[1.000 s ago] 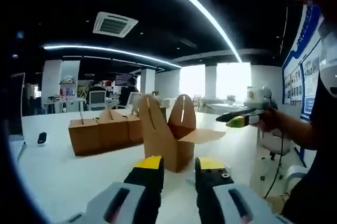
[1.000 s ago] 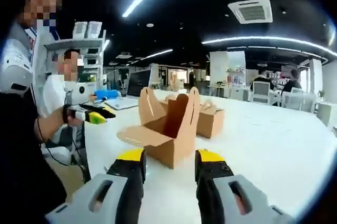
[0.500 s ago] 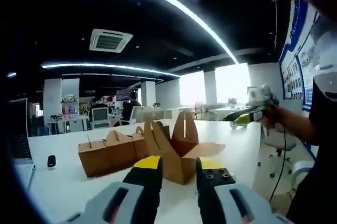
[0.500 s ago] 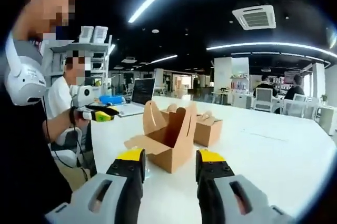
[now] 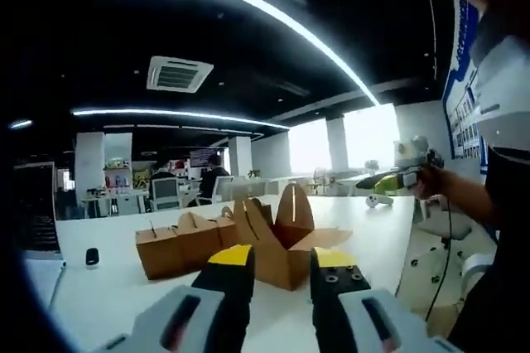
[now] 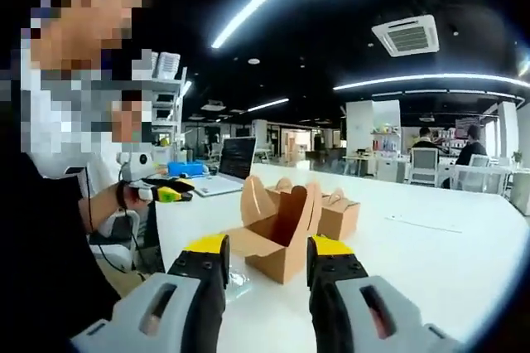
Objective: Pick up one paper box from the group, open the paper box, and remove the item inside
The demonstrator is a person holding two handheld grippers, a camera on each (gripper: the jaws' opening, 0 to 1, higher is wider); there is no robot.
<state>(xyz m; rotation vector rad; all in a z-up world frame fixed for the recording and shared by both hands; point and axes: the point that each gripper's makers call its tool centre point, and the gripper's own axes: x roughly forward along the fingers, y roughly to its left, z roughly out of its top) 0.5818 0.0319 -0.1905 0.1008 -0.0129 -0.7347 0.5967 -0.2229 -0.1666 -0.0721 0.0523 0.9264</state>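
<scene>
Now both grippers are hanging empty above the table [image 6: 464, 245], each with its jaws standing apart and nothing between them. From the left gripper [image 5: 280, 263], the opened box [image 5: 286, 241] is sitting straight ahead, just past the yellow fingertips [image 5: 233, 255], with its flaps standing up and one flap lying out flat on the far side from the closed boxes [image 5: 178, 241], which are lined up against its other side. From the right gripper [image 6: 259, 252], that same opened box [image 6: 277, 237] is also lying dead ahead, its mouth facing upward. A small clear item [image 6: 235, 280] is lying on the table just beside the box, nearer the person. Judging by that, the box already looks emptied, and neither gripper looks clearly nearer.
</scene>
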